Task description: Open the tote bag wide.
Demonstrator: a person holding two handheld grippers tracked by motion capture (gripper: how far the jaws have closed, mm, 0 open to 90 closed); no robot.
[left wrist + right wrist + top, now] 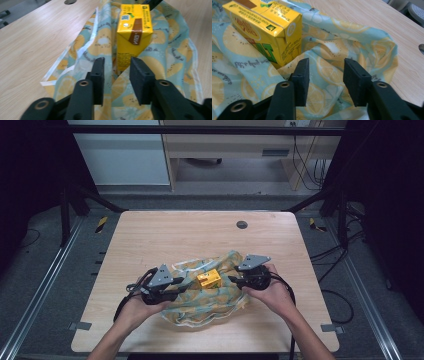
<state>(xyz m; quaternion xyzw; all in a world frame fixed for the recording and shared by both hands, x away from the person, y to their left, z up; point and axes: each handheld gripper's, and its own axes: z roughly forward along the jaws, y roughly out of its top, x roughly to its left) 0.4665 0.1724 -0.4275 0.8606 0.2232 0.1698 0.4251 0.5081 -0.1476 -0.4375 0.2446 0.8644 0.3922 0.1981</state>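
I see a yellow drink carton point(208, 279) lying on a cloth bag point(200, 302) with a lemon pattern, and the bag is spread on the wooden counter point(150, 235), near the front edge. The carton is in the middle of the bag, between my two grippers.

The left gripper point(181, 281) rests at the left side of the bag. In the left gripper view its jaws stand apart and they do not press anything; the end of the carton point(133, 32) is just in front of the gap, and the bag point(100, 47) lies under them.

The right gripper point(233, 279) is at the right side of the carton. In the right gripper view its jaws are also apart, over a fold of the bag point(329, 70), not pinching it. The carton point(265, 30) is to the left of them, just beside.
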